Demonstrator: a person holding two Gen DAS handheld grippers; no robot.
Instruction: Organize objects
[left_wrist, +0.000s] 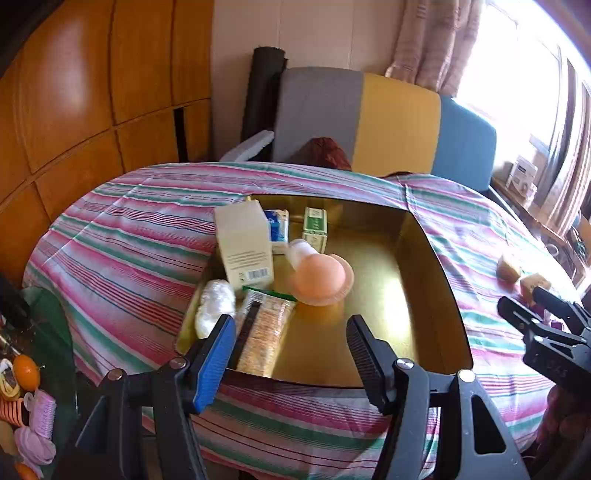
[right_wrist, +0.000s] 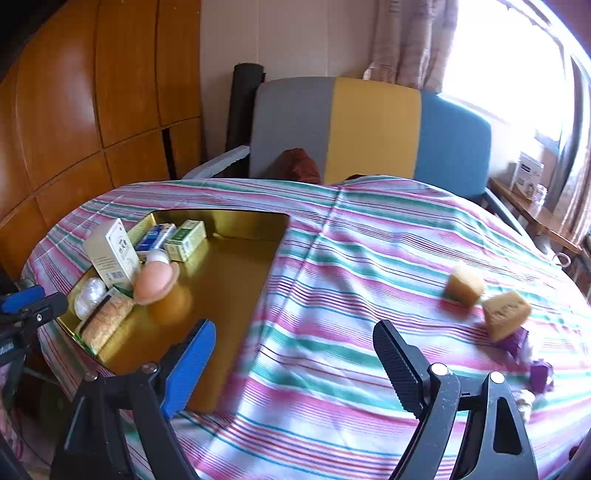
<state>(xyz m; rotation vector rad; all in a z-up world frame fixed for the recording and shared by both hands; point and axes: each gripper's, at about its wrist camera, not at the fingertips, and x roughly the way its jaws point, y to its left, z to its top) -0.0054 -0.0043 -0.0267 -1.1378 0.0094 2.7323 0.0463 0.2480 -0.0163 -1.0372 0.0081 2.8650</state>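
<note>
Gold-coloured and shallow, a rectangular metal tray (left_wrist: 424, 295) lies on the striped pink, green and white cloth of the counter (right_wrist: 369, 240), toward its left edge. Seven things are counted in its left half: one tall cream carton with a barcode (left_wrist: 245, 245), one blue and white box (left_wrist: 277, 225), one green and white box (left_wrist: 315, 228), one white bottle with a peach domed cap (left_wrist: 317, 271) lying on its side, one white wrapped bundle (left_wrist: 214, 308), one clear packet of grain bar (left_wrist: 264, 334), and a dark strip beside it that cannot be identified.

Two tan spongy cubes (right_wrist: 464, 284) are seen near the right edge of the counter, just beside each other, and at least two small purple pieces (right_wrist: 515, 341) lie beside them; their exact number cannot be told.

Both tools are released and nothing is held: the left tool (left_wrist: 291, 347) is poised over the tray's near edge, the right tool (right_wrist: 293, 356) over bare cloth between the tray and the cubes.

The step in hand is judged to be the fetching of a cube. The right tool should be brought squarely over one cube, its jaws set on opposite flat faces, and closed gently, since the material looks soft. The free right half of the tray is best used for placing.
</note>
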